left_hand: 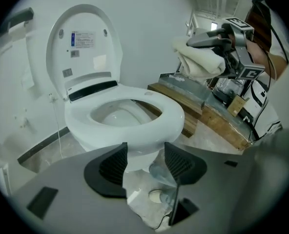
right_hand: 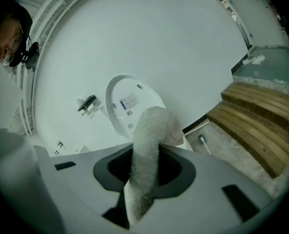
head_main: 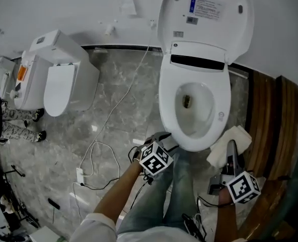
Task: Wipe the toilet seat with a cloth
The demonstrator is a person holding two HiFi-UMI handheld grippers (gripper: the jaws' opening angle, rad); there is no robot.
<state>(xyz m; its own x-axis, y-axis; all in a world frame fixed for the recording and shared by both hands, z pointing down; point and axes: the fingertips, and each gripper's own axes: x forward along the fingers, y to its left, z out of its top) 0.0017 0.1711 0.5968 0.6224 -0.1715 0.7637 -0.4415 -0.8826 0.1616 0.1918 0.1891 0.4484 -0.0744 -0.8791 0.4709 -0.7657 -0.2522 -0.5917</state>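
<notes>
- right gripper jaws clamped on nubby white cloth
- left gripper jaws apart, empty
- glossy oval toilet seat just ahead, lid up
- slatted wood platform beside

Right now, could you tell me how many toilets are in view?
2. The open toilet stands straight ahead of the person; a closed toilet sits at the far left. More may lie outside the views.

Second toilet at left; wooden planks at right.
</notes>
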